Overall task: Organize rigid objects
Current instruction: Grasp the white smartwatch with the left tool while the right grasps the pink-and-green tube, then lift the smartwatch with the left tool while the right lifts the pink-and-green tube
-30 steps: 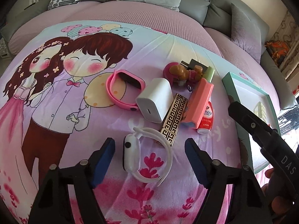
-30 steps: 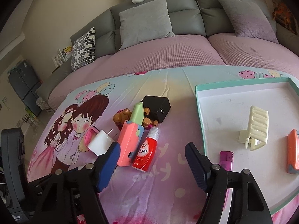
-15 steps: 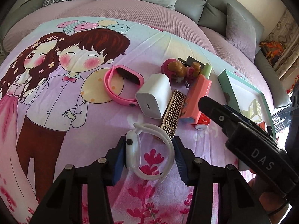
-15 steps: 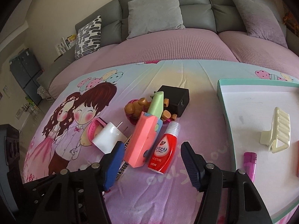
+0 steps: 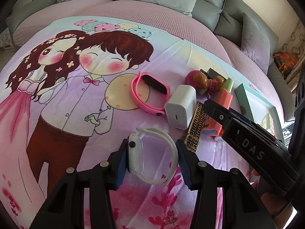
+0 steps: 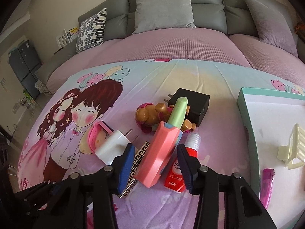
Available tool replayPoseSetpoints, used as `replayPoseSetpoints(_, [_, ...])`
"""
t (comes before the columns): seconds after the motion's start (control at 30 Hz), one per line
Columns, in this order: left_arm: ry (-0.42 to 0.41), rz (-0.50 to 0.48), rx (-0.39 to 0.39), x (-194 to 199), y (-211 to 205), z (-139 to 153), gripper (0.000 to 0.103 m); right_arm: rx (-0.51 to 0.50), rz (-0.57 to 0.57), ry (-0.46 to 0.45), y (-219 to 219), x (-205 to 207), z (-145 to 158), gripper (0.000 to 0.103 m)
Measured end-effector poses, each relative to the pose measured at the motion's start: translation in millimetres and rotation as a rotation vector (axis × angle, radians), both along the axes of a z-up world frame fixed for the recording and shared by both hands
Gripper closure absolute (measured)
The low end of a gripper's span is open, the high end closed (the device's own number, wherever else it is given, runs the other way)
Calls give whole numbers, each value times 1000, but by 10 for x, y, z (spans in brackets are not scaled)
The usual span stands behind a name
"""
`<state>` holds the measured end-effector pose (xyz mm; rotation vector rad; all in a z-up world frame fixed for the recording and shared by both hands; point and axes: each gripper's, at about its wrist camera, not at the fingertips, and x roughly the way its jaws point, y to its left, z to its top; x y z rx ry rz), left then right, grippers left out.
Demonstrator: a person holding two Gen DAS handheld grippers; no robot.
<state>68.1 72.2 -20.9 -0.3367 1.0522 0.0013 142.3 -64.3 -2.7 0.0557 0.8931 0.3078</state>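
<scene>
Two grasps were in play on the bed [image 5: 63,148]. Left hand-held gripper [image 5: 151,160] was clamped on the white watch [image 5: 152,156], pads on case and strap, band loop lying flat. Right hand-held gripper [image 6: 154,164] had just been closing around the pink cutter [image 6: 162,148]; its long axis ran away from the camera, between the jaws, so the right hand was nearer. Whether its pads already pressed: could not tell. Tray [image 6: 246,118] lay right of the pile, cut off at frame edge. Red tube [image 6: 176,173] was partly hidden behind the right jaw.
</scene>
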Motion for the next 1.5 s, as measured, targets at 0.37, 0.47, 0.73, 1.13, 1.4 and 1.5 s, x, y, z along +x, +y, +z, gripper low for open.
replayPoseSetpoints(0.37, [21,-1,63,2,-5,-37,53,-34,-27,13,-16,51,-54,74])
replayPoseSetpoints(0.47, [24,-7,78,25,-35,-46,53,-7,-38,28,-35,96,-109,77])
replayPoseSetpoints(0.73, [31,-31,151,77,-143,-66,53,8,-41,22,-46,92,-115,77])
replayPoseSetpoints(1.13, [6,27,80,96,-55,-57,53,9,-40,19,-59,70,-108,77])
replayPoseSetpoints(1.4, [-5,51,35,92,8,-40,53,11,-36,22,-82,27,-90,77])
replayPoseSetpoints(1.5, [-8,60,32,89,43,-27,53,17,-34,23,-103,0,-73,78])
